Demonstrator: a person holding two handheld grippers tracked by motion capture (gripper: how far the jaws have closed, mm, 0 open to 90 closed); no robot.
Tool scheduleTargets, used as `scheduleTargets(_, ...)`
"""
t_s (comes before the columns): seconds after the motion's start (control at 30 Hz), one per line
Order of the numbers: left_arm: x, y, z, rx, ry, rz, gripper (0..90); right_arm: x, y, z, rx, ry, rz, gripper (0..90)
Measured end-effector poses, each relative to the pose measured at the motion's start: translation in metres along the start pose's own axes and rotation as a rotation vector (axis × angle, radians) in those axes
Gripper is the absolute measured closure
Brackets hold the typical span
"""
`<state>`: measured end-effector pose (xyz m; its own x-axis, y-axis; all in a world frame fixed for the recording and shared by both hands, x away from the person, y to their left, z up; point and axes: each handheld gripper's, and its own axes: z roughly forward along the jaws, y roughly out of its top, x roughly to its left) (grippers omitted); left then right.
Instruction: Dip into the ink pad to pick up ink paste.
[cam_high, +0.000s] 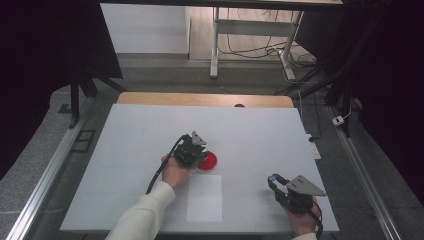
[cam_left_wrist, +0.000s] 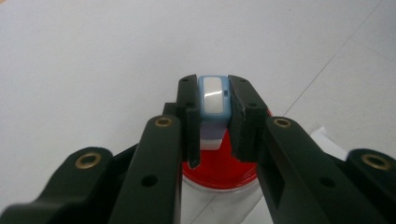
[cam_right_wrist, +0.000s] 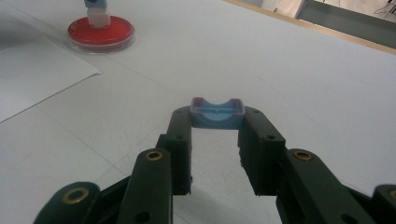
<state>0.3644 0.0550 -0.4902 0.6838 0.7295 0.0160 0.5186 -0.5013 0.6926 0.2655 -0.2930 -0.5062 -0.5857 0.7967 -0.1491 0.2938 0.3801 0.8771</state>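
Observation:
A round red ink pad (cam_high: 209, 161) sits mid-table on the white board. My left gripper (cam_high: 199, 148) is shut on a small blue and white stamp (cam_left_wrist: 214, 102), whose lower end rests on the red ink pad (cam_left_wrist: 224, 171). From the right gripper view, the stamp (cam_right_wrist: 97, 13) stands upright on the pad (cam_right_wrist: 100, 30). My right gripper (cam_high: 273, 181) hovers near the table's front right, shut on a blue cap (cam_right_wrist: 217, 113) between the tips of its jaws. A white sheet of paper (cam_high: 204, 197) lies just in front of the pad.
The white board (cam_high: 150, 135) covers a wooden table whose far edge (cam_high: 200, 98) shows. Metal rails (cam_high: 45, 175) run along both sides. A desk frame with cables (cam_high: 250, 45) stands beyond the table.

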Motion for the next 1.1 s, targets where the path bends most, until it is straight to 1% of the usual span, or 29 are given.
scheduleTargets(0.27,-0.0010,-0.0002,-0.0002,0.008,0.009,0.010,76.1,0.0005,0.0003,-0.0002,0.003,0.000,-0.004,65.2)
scheduleTargets(0.43,-0.0009,-0.0003,0.0013,0.009,0.008,0.004,76.1,0.0007,0.0003,-0.0001,0.003,0.000,-0.005,65.2)
scheduleTargets(0.57,-0.0023,-0.0006,0.0032,0.017,0.017,0.017,76.2,0.0009,0.0002,0.0002,0.000,0.002,-0.003,65.2)
scheduleTargets(0.87,-0.0046,-0.0019,0.0042,0.015,0.030,0.026,76.3,0.0014,0.0005,0.0001,0.004,0.001,-0.006,65.2)
scheduleTargets(1.1,-0.0046,-0.0024,0.0043,0.012,0.029,0.029,76.3,0.0010,0.0004,0.0002,0.004,0.000,-0.006,65.2)
